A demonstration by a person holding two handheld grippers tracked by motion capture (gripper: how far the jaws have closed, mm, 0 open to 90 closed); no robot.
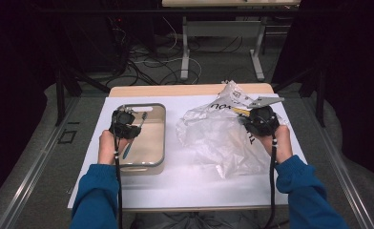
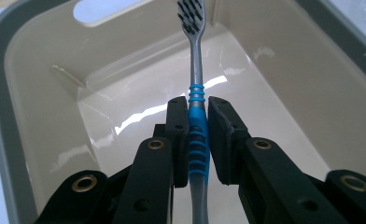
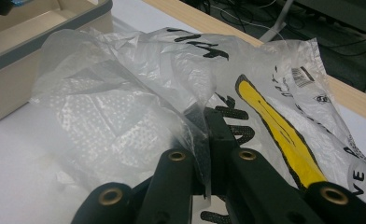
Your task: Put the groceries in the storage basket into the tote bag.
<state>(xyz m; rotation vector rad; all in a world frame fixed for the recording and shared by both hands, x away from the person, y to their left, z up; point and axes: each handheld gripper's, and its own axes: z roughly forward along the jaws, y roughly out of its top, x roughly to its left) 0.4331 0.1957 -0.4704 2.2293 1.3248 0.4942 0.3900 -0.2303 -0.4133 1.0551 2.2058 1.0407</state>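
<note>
1. The left gripper (image 2: 198, 140) is clamped on a toothbrush (image 2: 197, 84) right at the blue ribbed grip, jaws snug on both sides. The bristle head is pointed away from the jaws, so the long axis runs straight out along the gripper.
2. The toothbrush is held above the inside of the beige bin (image 2: 41, 116), not touching the floor as far as can be told. In the high view the left gripper (image 1: 124, 125) is seen over the bin's near-left part, so a straight drop looks like all that's needed.
3. The right gripper (image 3: 208, 140) is pinched shut on a fold of the clear plastic bag (image 3: 125, 93), the one with black lettering and a yellow stripe.
4. The bag (image 1: 213, 133) is lying crumpled on the white table cover (image 1: 175, 181), just right of the bin (image 1: 162, 138).
5. Both forearms come in low from the bottom, blue sleeves, wrists fairly level. The left hand is clearly the nearer one to the bin.
</note>
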